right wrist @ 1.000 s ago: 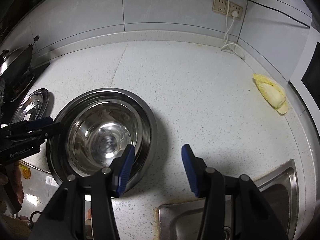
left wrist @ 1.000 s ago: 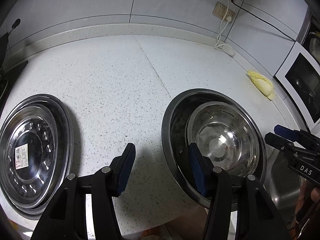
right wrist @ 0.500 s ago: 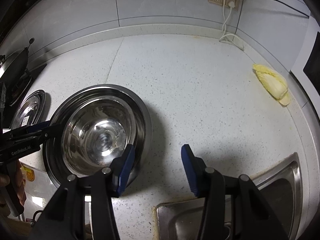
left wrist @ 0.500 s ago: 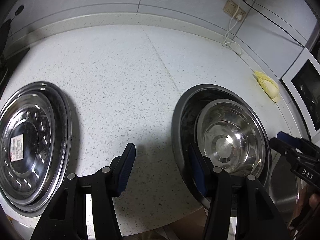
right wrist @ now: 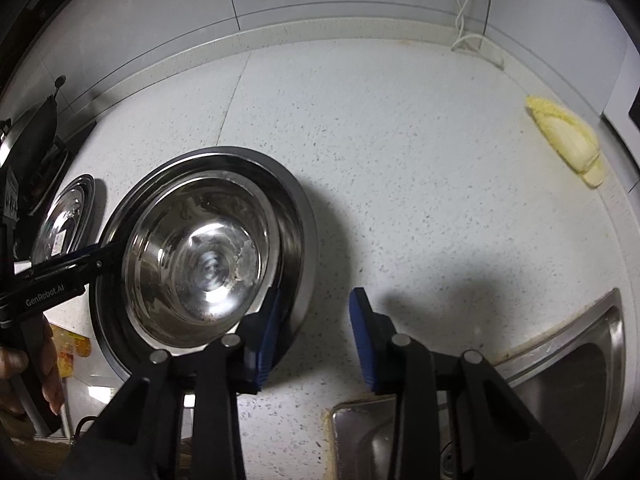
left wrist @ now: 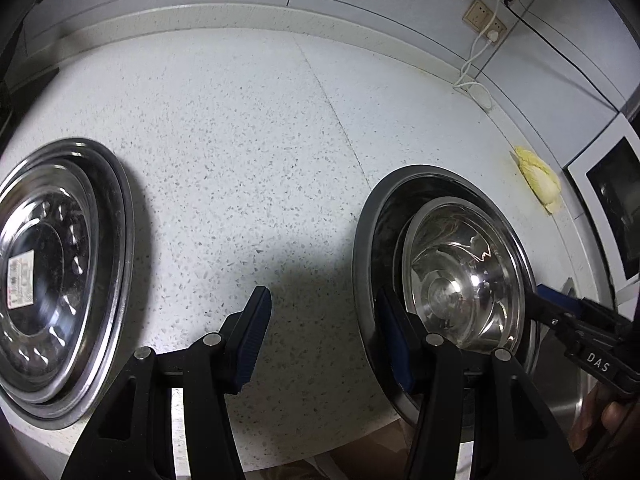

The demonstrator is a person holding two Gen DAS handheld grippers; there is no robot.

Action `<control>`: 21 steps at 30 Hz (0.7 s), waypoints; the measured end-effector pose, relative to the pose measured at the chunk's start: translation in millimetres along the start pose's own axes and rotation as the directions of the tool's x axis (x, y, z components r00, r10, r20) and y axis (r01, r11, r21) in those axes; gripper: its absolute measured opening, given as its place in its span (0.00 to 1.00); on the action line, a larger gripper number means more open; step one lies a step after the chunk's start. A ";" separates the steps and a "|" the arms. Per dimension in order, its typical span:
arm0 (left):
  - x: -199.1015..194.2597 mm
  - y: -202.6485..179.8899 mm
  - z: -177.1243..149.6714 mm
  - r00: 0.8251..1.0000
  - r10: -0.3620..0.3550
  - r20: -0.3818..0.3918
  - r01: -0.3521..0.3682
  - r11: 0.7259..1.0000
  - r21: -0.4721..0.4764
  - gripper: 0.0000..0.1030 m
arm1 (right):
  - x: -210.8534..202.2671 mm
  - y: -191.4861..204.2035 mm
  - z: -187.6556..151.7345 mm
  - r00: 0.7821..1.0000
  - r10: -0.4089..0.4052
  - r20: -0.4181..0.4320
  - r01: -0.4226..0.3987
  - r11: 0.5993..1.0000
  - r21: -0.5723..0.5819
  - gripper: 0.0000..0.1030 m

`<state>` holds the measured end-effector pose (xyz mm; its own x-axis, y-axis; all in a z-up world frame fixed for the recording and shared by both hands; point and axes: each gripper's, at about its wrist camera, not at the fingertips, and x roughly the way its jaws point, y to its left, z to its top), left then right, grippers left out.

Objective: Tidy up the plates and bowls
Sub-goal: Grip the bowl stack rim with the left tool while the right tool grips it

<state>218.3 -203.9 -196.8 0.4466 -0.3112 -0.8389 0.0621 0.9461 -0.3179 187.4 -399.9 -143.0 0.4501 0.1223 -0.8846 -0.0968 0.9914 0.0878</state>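
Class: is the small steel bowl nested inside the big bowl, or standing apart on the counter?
Nested: the small bowl sits upright within the big bowl's rim.

White lettering "DAS" runs along the black body of the right gripper (left wrist: 576,320), seen beside the nested steel bowls (left wrist: 460,276). "GenRobot.AI" is printed on the left gripper (right wrist: 106,254) on the bowls' other side. A sticker (left wrist: 20,278) on the plates (left wrist: 60,280) carries unreadable print.

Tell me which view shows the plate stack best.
Left wrist: the plate stack fills the left side, label and dimples visible, though the edge crops it. Right wrist shows it small and far left, partly behind the left gripper.
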 end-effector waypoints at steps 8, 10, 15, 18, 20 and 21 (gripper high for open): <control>4.9 0.6 6.5 1.000 -0.025 -0.016 0.024 0.999 -0.028 0.43 | 11.2 -3.6 3.1 0.999 0.032 -0.036 -0.031 0.999 0.012 0.31; 5.1 0.8 6.8 0.998 -0.055 -0.026 0.054 0.998 -0.039 0.33 | 13.3 -5.7 3.9 0.998 0.043 -0.045 -0.042 0.999 0.021 0.31; 6.8 -3.3 12.3 0.994 -0.100 -0.039 0.098 0.994 -0.051 0.17 | 16.5 -11.1 5.9 0.995 0.079 -0.066 -0.076 0.996 0.053 0.30; 8.3 -2.5 15.1 0.992 -0.115 -0.042 0.112 0.992 -0.066 0.15 | 16.8 -11.2 5.3 0.994 0.087 -0.071 -0.083 0.995 0.054 0.30; 9.8 -0.6 16.7 0.989 -0.140 -0.050 0.136 0.987 -0.086 0.13 | 17.8 -11.9 6.0 0.993 0.092 -0.077 -0.088 0.995 0.057 0.30; 10.7 0.4 17.5 0.987 -0.152 -0.054 0.146 0.984 -0.098 0.12 | 18.4 -12.0 6.3 0.992 0.095 -0.079 -0.091 0.994 0.057 0.28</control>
<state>238.7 -205.3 -198.2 0.3835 -0.4555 -0.8034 0.0393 0.8771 -0.4786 202.4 -409.3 -157.4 0.3669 0.2122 -0.9057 -0.0864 0.9772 0.1939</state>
